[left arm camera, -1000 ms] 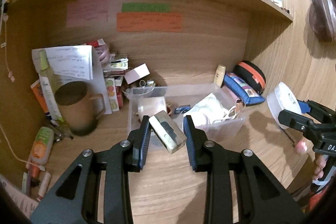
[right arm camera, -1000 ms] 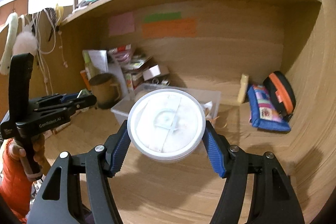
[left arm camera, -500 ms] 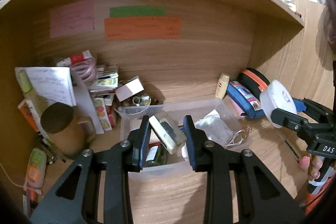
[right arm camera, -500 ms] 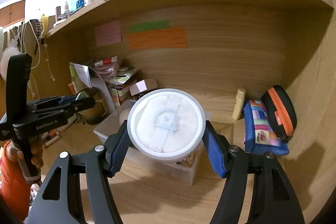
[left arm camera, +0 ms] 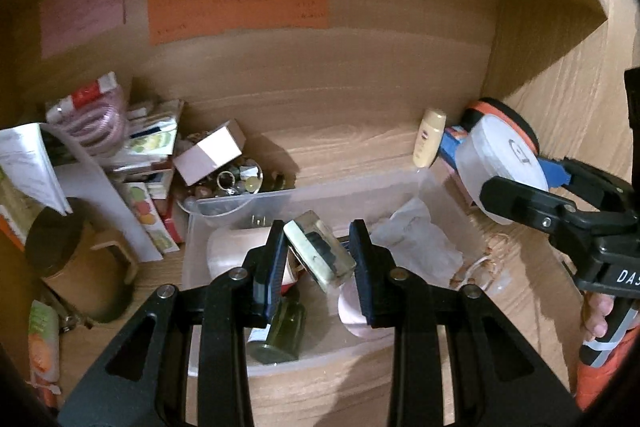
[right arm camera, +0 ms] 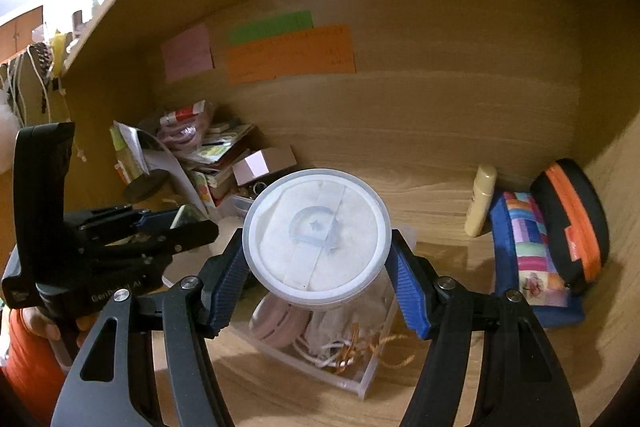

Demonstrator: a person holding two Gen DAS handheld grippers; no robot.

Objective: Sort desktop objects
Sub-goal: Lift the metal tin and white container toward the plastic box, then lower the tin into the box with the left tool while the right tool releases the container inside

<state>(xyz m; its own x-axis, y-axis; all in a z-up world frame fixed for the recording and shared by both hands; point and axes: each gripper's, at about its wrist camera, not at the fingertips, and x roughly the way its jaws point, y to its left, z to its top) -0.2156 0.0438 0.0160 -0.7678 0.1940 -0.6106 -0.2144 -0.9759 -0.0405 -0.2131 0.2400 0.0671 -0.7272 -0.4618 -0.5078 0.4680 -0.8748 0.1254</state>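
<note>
Left gripper (left arm camera: 316,259): clamps small clear block (left arm camera: 320,254) askew; hard, slick, could twist
Right gripper (right arm camera: 318,269): grips white round tub (right arm camera: 316,241) by rim; light, rigid
Clear bin (left arm camera: 424,183): directly beneath both

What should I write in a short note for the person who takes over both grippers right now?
Left gripper: shut on a small clear block, held tilted above the clear plastic bin.
Right gripper: shut on a round white lidded tub, also above the bin.
Bin: already holds a green glass bottle, crumpled white cloth and a pink round thing.
Done: both items picked up and brought to the bin.
Left: release both; the pile in the back left corner looks unsorted.
</note>
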